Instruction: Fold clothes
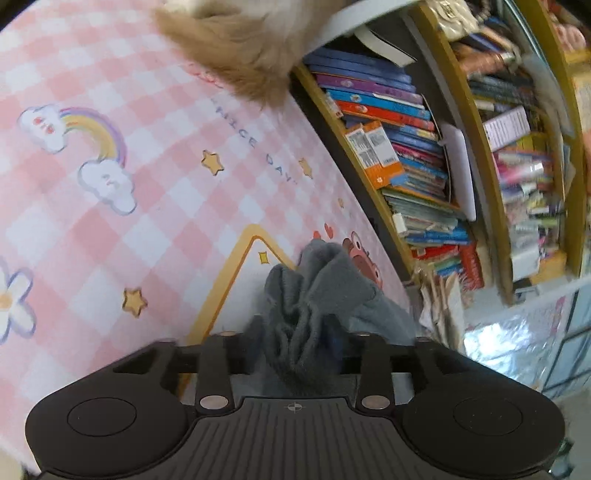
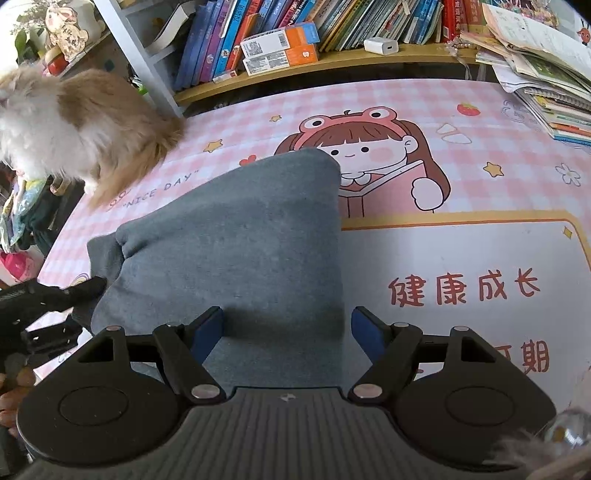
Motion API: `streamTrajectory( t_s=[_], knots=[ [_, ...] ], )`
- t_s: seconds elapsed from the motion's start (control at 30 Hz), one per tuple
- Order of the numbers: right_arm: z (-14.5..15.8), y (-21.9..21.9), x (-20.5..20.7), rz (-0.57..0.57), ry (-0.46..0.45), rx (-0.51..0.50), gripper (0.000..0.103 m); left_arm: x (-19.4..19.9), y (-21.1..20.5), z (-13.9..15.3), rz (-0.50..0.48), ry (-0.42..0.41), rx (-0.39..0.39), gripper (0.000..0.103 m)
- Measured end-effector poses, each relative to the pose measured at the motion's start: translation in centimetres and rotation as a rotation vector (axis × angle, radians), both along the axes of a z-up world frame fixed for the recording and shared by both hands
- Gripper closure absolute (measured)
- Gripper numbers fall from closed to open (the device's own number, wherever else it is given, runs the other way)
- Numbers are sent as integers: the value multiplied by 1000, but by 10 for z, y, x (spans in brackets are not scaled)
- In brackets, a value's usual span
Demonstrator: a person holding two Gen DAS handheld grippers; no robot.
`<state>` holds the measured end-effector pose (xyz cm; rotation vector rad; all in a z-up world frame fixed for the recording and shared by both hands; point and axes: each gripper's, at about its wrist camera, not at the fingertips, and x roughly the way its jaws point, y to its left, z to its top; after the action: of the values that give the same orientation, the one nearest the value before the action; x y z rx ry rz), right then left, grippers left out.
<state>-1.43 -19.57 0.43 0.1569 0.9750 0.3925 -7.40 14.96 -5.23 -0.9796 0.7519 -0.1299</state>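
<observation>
A grey fleece garment [image 2: 236, 251] lies folded on the pink checked table mat [image 2: 480, 251]. My right gripper [image 2: 288, 332] stands open over its near edge, blue pads [image 2: 208, 332] spread wide with cloth beneath them. In the left wrist view a bunched part of the grey garment [image 1: 310, 306] rises between the fingers of my left gripper [image 1: 303, 347], which is shut on it. The right wrist view shows that same left gripper [image 2: 90, 287] pinching the garment's left corner just above the mat.
A fluffy tan and white animal [image 2: 81, 122] sits on the mat's far left corner, close to the garment. A shelf of books [image 2: 295, 33] runs along the back edge. Stacked papers and books [image 2: 546, 81] occupy the far right. A person's hand [image 2: 14, 387] holds the left tool.
</observation>
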Motion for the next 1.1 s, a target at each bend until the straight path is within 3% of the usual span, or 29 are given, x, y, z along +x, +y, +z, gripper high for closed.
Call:
streamTrajectory(
  t_s=[0.17,0.4,0.73,0.8,0.9,0.97,1.03,1.1],
  knots=[
    [1,2,2,3,-2,8,28,-5,-13,13,-55,-6,10,22],
    [-2,6,5,19,3,-8,28,19,-29,-2,-94,73,67,22],
    [-11,0,13,5,50,25,27,32,-32,-13,-102,96,27,27],
    [-12,-1,16,-6,60,33,31,34,-34,-14,-116,95,19,39],
    [-11,1,17,-13,58,12,49,35,-40,-9,-147,86,48,53],
    [-4,7,12,14,12,-25,68,35,-48,1,-178,67,123,57],
    [3,10,6,42,-39,-54,80,35,-53,8,-196,50,172,58],
    [1,7,9,39,-27,-38,81,35,-57,14,-212,34,215,58]
  ],
)
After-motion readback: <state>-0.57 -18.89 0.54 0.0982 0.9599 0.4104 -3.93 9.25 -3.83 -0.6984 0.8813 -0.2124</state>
